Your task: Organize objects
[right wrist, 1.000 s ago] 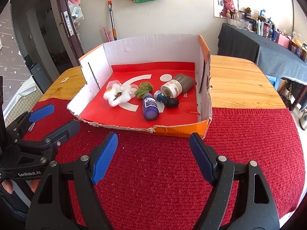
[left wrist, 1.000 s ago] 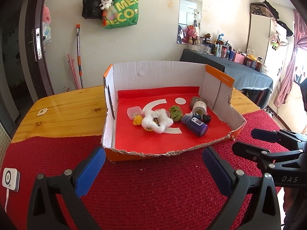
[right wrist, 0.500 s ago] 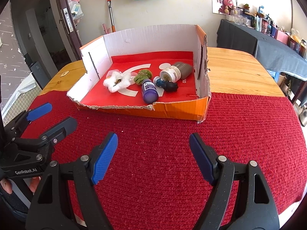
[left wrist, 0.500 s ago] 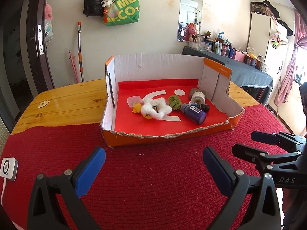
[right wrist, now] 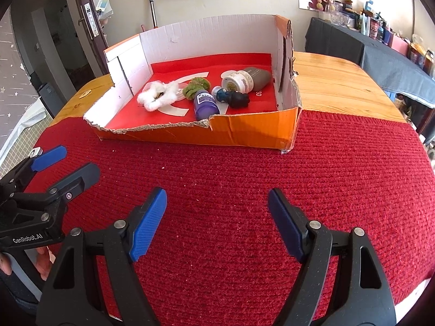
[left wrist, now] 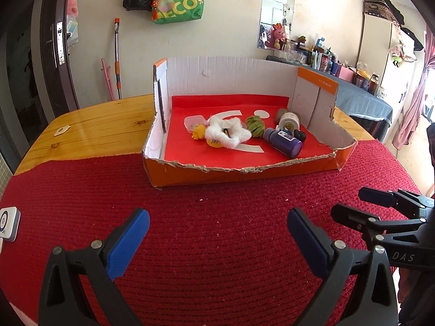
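An open cardboard box (left wrist: pixel 244 172) (right wrist: pixel 244 133) with orange sides and a red floor sits on the red mat. Inside lie a white fluffy toy (left wrist: pixel 227 134) (right wrist: pixel 157 96), a purple bottle (left wrist: pixel 284 142) (right wrist: pixel 205 104), a green scrunchie (left wrist: pixel 255 126) (right wrist: pixel 195 85), a white jar (left wrist: pixel 288 121) (right wrist: pixel 236 81), a small black figure (right wrist: pixel 238 99), a yellow toy (left wrist: pixel 199 131) and a clear small container (left wrist: pixel 193 121). My left gripper (left wrist: pixel 217 233) is open and empty over the mat, well short of the box. My right gripper (right wrist: pixel 217 217) is also open and empty.
The red woven mat (left wrist: pixel 217 217) covers the near half of a wooden table (left wrist: pixel 103 133). A white device (left wrist: pixel 8 224) lies at the mat's left edge. A small tag (left wrist: pixel 62 129) lies on the wood. A dark-covered side table (right wrist: pixel 380 43) with bottles stands at the right.
Both grippers have drawn back from the box, so more mat shows in front of it. Both stayed open and empty.
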### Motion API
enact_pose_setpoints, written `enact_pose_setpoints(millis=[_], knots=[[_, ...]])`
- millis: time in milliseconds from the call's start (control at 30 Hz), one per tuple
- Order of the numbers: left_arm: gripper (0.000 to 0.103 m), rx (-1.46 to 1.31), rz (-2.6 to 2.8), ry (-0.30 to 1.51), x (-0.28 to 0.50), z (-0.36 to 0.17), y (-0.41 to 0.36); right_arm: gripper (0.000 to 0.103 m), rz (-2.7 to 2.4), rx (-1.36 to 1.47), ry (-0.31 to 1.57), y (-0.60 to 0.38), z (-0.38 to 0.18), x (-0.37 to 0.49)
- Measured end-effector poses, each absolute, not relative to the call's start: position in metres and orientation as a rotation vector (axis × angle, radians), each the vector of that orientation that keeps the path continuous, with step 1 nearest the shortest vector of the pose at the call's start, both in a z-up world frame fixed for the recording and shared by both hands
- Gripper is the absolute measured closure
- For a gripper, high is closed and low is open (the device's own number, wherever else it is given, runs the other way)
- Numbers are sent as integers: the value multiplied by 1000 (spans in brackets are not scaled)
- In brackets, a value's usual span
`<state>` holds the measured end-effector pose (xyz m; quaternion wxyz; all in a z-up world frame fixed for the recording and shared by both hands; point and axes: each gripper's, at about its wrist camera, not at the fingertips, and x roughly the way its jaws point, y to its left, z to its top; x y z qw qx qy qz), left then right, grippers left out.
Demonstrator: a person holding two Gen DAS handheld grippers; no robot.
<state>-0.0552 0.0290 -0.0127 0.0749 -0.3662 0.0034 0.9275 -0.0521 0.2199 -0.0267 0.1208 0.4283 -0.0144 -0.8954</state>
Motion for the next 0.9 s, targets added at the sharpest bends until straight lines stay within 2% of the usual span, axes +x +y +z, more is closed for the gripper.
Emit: enact_pose_setpoints(millis=[900], knots=[[0, -1241, 2763, -65, -66, -41, 23, 23, -2662, 1191, -4, 219, -46, -53]])
